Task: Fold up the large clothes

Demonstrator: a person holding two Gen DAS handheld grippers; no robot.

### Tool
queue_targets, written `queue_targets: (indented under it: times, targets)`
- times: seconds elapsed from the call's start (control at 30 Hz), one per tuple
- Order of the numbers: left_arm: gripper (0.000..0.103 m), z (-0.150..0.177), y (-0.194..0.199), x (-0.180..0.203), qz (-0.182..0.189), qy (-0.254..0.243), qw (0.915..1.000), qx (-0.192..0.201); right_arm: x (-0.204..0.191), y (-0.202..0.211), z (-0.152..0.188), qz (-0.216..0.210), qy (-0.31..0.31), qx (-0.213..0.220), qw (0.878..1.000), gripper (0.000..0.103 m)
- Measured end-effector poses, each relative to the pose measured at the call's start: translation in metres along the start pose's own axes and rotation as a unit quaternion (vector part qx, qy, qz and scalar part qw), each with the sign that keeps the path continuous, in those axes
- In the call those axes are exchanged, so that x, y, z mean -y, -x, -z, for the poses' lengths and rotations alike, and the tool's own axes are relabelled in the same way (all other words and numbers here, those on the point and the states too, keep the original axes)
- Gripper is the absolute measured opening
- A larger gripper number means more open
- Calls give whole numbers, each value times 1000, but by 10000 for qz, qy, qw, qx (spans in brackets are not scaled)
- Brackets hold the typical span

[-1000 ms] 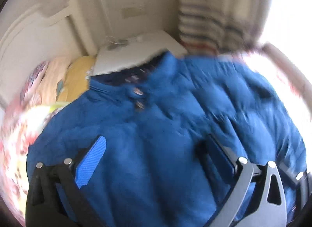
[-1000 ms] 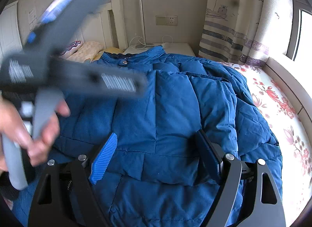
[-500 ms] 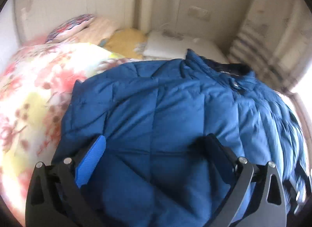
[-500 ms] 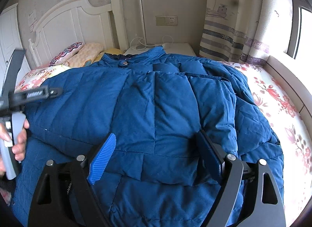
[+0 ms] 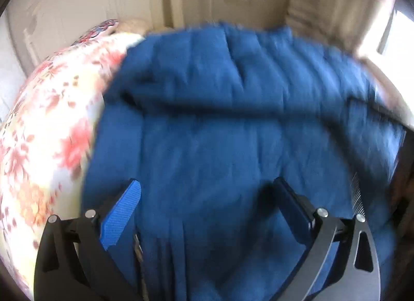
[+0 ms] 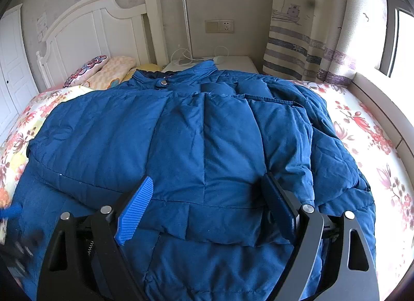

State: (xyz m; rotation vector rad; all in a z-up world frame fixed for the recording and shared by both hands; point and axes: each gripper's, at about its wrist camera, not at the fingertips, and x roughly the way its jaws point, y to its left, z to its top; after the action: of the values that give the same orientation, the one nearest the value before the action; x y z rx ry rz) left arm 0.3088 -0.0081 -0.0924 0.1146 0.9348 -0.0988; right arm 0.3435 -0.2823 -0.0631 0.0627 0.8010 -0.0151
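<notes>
A large blue puffer jacket [image 6: 207, 145] lies spread on the bed, collar toward the headboard, both sleeves folded across its front. My right gripper [image 6: 207, 197] is open and empty, hovering over the jacket's lower middle. My left gripper [image 5: 207, 197] is open and empty, low over the jacket's [image 5: 220, 133] lower left part; that view is blurred by motion. The left gripper also shows blurred at the lower left edge of the right wrist view [image 6: 13, 213].
The floral bedsheet [image 6: 362, 125] shows on both sides of the jacket. Pillows [image 6: 103, 70] and a white headboard [image 6: 103, 29] are at the back. A white nightstand [image 6: 233, 61] stands behind the collar. A curtain [image 6: 323, 29] and window ledge [image 6: 383, 104] are at the right.
My left gripper has swung down and leftward to the jacket's lower left, leaving the sleeve folded over the front. My right gripper has stayed still.
</notes>
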Motion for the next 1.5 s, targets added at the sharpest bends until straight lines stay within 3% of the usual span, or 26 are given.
queue_targets:
  times: [0.23,0.37,0.47,0.6,0.67,0.7,0.8,0.83,0.93,1.03,1.1,1.17,1.23,1.3,1.43,1.5]
  targets:
    - [101,1,-3,1,-11,48,10000,59,-8,34,16,-37,91,-201,9998,86]
    - [101,2,-3,2,-5,58,10000,58,-16,30,48,301,994,-796,9914,86]
    - [101,2,-2,1,14,73,10000,60,3,33,52,53,674,-882,9938,88]
    - [101,2,-2,0,25,86,9999,54,36,60,51,428,309,-589,9969,88]
    - [101,2,-2,0,30,88,9999,52,63,61,57,729,22,-702,9949,89]
    - [101,2,-2,0,29,88,9999,51,78,58,63,795,-95,-813,9935,95]
    - [101,1,-2,0,36,93,9999,53,107,60,77,222,-631,-729,9951,96]
    - [101,1,-2,0,43,98,9999,52,109,65,79,223,-648,-687,9953,96]
    - [101,1,-2,-1,66,112,9999,49,104,81,86,416,-498,-529,9965,96]
    - [101,9,12,-1,80,129,9997,185,89,110,100,215,-297,-141,9992,96]
    - [101,23,34,2,306,51,9987,407,80,128,111,-183,20,29,9998,96]
    - [101,38,51,10,545,-192,9972,469,68,134,120,-378,328,-8,9987,96]
    - [101,53,61,20,696,-493,9952,475,51,130,136,-419,788,-353,9954,96]
    - [101,71,53,34,485,-898,9946,205,37,121,149,-220,1142,-694,9908,98]
    - [101,71,52,30,571,-827,9948,178,37,120,148,-114,1083,-686,9917,98]
    - [101,73,58,28,381,-754,9962,214,36,131,148,5,970,-549,9938,98]
